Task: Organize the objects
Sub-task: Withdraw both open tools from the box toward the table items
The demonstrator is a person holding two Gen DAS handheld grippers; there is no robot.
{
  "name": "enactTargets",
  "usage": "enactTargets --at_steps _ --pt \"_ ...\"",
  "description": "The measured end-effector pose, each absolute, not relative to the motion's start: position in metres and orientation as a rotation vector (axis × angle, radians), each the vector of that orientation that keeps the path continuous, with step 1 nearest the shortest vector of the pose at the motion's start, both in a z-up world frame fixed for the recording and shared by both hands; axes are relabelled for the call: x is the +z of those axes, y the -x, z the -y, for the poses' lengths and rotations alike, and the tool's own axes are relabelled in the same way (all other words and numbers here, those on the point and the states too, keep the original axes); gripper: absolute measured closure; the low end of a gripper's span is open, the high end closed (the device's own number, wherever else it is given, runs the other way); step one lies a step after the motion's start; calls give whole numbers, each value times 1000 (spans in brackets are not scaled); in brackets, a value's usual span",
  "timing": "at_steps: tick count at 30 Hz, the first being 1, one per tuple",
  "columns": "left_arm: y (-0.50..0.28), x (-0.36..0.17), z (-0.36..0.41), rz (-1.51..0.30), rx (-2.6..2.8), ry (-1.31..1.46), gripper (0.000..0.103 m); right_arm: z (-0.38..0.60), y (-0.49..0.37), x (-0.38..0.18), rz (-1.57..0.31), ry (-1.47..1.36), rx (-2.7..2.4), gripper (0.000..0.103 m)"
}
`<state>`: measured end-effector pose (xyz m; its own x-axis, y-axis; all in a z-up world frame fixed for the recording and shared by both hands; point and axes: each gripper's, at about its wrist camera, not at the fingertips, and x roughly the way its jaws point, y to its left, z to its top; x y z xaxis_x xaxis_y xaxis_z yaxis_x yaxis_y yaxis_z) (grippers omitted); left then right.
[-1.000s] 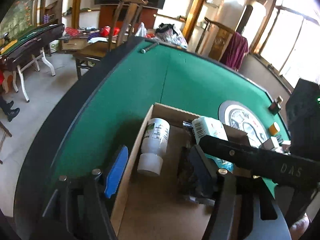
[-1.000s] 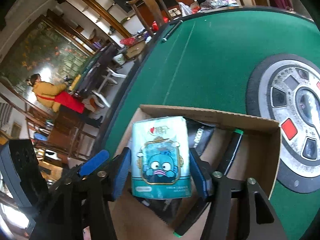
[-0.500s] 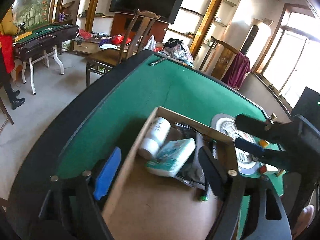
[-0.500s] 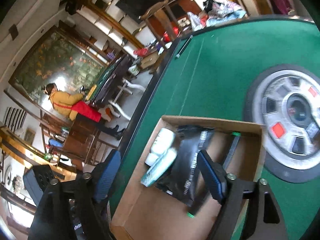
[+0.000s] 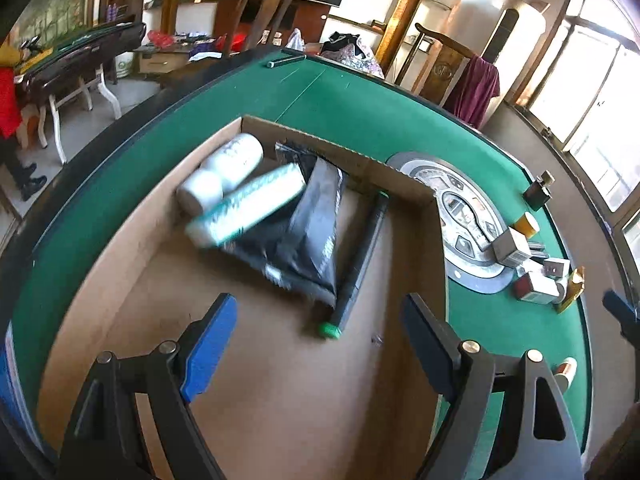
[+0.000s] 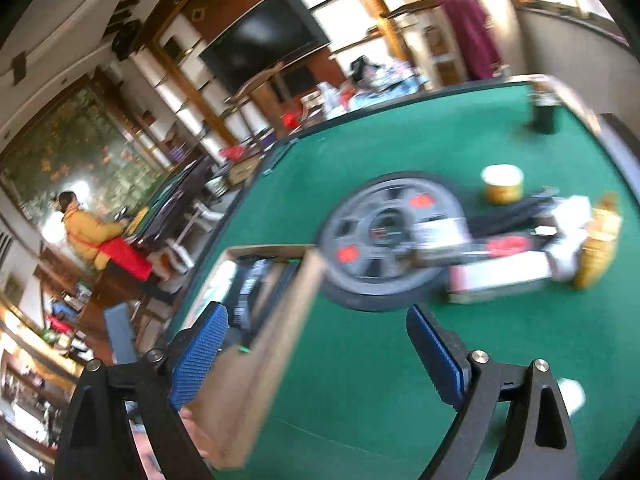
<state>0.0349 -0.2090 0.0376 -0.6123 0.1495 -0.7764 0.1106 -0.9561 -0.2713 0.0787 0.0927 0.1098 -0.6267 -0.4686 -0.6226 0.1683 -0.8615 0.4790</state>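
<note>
Black pouch (image 5: 316, 236), centre of the left wrist view, inside the cardboard box (image 5: 404, 184): white print runs along its length, too blurred to read.
Teal-and-white packet (image 5: 248, 204), upper centre of the left wrist view: a printed pattern shows, but no letters can be made out.
White bottle (image 5: 224, 172), upper left of the box: faint label marks, unreadable.
Small boxes (image 5: 532, 268), right of the left wrist view, on the bench (image 5: 360, 120): no legible print.
Right wrist view: motion blur throughout, so no text or number can be read.
</note>
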Motion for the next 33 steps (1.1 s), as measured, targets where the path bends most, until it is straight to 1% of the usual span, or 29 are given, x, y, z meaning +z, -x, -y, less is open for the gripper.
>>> enactTargets --at_steps 2,4,6,9,13,16,21,25,28,31,33 --pt "-41 35 200 413 2745 1391 20 -127 -89 109 584 -1100 -2526 8" --pt "-47 36 193 411 2715 1387 20 -155 -95 105 618 -1105 -2562 7" --pt "-53 47 184 402 2705 1327 20 -179 -99 101 651 -1117 -2606 7" --pt "-55 71 158 292 2694 1233 20 -212 -99 86 736 -1143 -2650 7" --pt "-49 87 119 172 2632 1186 19 -235 -93 66 804 -1176 -2667 7" --pt "-41 87 98 167 2600 1205 19 -233 -80 52 816 -1207 -2621 7" --pt "-36 79 84 220 2549 1241 19 -208 -37 55 771 -1175 -2473 7" --pt "-41 77 87 218 2552 1244 19 -179 13 52 642 -1221 -2419 7" --pt "-39 81 98 240 2569 1238 19 -162 40 36 553 -1317 -2404 7" --pt "-32 85 111 289 2583 1242 19 -150 43 30 455 -1344 -2404 6" --pt "-25 85 118 322 2582 1245 19 -146 38 30 458 -1371 -2323 6"
